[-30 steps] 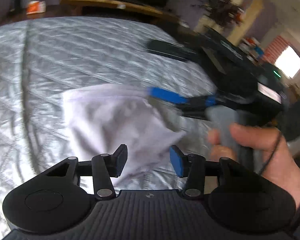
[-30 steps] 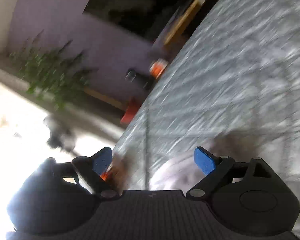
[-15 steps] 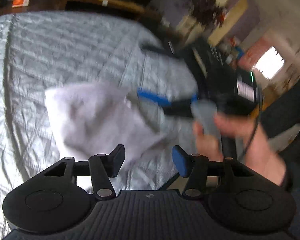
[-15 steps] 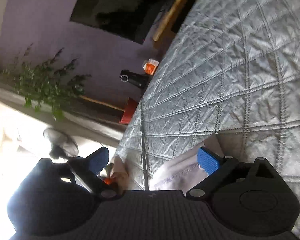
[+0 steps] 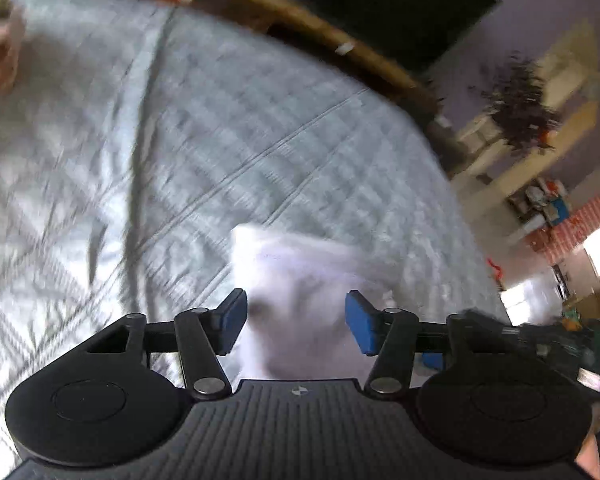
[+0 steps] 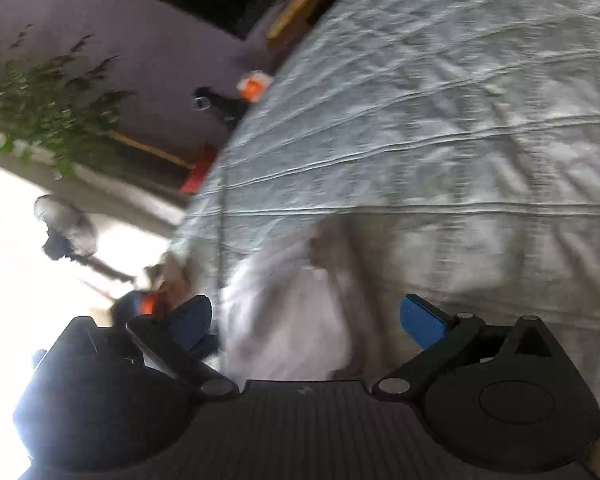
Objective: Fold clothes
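A white folded garment [image 5: 300, 280] lies on the grey quilted bed [image 5: 180, 140]. In the left wrist view it sits just ahead of and between the blue pads of my left gripper [image 5: 296, 324], which is open and holds nothing. In the right wrist view the same garment [image 6: 288, 320] lies between the wide-apart blue pads of my right gripper [image 6: 306, 320], which is open and empty. Both views are blurred by motion. The body of the right gripper [image 5: 572, 344] shows at the left wrist view's right edge.
A wooden bench [image 5: 340, 52] and a dark screen [image 5: 400, 8] stand beyond the bed's far edge. A plant [image 5: 520, 112] and shelves [image 5: 540, 200] are at the right. In the right wrist view a fan [image 6: 66, 228] and a plant [image 6: 48, 112] stand left of the bed [image 6: 440, 120].
The right gripper has pulled back off the garment to the left view's right edge. Both cameras have swung, and the garment now lies closer, between each gripper's pads.
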{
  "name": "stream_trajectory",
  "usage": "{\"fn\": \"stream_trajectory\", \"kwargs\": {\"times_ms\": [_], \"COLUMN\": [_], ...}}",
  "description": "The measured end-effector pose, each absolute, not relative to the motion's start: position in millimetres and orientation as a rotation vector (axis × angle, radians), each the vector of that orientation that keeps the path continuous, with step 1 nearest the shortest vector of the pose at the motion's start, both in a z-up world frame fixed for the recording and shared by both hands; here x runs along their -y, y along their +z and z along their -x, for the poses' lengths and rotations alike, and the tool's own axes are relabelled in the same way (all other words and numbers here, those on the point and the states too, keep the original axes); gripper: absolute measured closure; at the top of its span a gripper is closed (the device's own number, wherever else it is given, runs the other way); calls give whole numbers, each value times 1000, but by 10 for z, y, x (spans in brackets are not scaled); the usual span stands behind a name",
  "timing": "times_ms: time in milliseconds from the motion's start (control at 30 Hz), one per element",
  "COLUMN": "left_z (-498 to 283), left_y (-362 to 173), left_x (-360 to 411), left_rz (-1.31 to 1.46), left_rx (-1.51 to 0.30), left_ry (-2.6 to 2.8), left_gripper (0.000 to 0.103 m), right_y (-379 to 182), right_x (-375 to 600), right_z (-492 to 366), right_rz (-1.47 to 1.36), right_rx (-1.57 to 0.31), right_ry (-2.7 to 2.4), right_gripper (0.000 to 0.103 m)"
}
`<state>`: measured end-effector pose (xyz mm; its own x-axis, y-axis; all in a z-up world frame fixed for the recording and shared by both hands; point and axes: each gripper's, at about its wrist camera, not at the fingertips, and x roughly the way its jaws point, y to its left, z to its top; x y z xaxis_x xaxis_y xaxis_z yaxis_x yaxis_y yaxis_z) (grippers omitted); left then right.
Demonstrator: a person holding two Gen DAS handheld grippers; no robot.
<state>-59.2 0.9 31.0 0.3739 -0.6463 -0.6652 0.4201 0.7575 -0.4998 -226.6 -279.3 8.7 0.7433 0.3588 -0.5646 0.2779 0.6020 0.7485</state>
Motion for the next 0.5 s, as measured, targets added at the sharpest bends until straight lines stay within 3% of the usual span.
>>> {"fn": "stream_trajectory", "kwargs": {"times_ms": [200, 333, 500], "left_z": [733, 771, 911], "left_y": [265, 247, 336], "left_x": [180, 203, 241], "left_rz": [136, 96, -19], "left_rx": [-947, -939, -888], "left_ry": [-716, -687, -639], "left_gripper": [41, 32, 33], "right_y": [109, 131, 159], "right_x": [2715, 2548, 2286], "right_z": [2160, 2030, 1873], "right_rz": [-793, -631, -370], "right_rx": [-783, -808, -841], "right_ry": [12, 44, 96], "right_gripper": [0, 0, 0]}}
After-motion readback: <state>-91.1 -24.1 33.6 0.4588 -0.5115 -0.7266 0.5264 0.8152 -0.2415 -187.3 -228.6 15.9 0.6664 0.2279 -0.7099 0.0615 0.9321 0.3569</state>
